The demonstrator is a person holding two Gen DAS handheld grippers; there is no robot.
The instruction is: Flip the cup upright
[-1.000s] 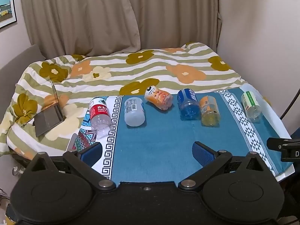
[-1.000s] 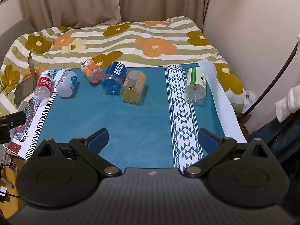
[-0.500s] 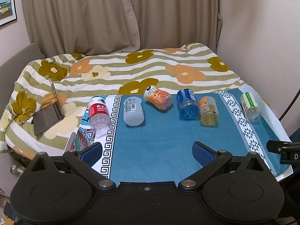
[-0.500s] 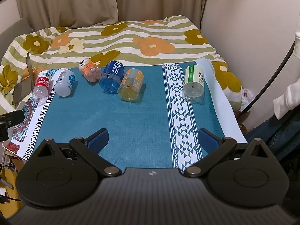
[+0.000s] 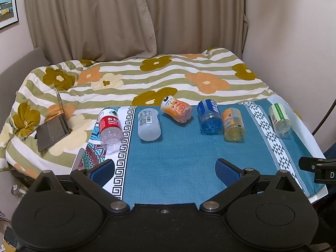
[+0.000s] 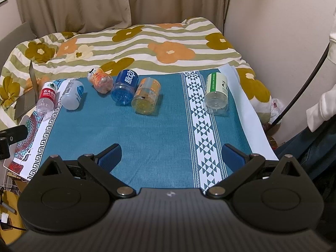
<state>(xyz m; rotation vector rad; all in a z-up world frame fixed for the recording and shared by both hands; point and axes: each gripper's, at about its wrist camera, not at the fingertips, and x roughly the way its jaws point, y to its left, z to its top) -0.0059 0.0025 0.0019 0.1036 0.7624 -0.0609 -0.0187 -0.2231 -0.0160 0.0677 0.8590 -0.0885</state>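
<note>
Blue cloth — slightly farther below

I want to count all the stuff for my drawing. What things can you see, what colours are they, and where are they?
bottles: six, red-label, white, orange-pink, blue, orange-yellow, green-label; lying on their sides in a row across the cloth's far part
cloth: one, teal with white patterned bands; on the table
blanket: one, green-striped with flowers; on the bed behind
laptop: one, grey; open on the blanket, left
curtains: beige; back wall
left hand-held gripper: black, blue pads; open
right hand-held gripper: the same; open
</note>
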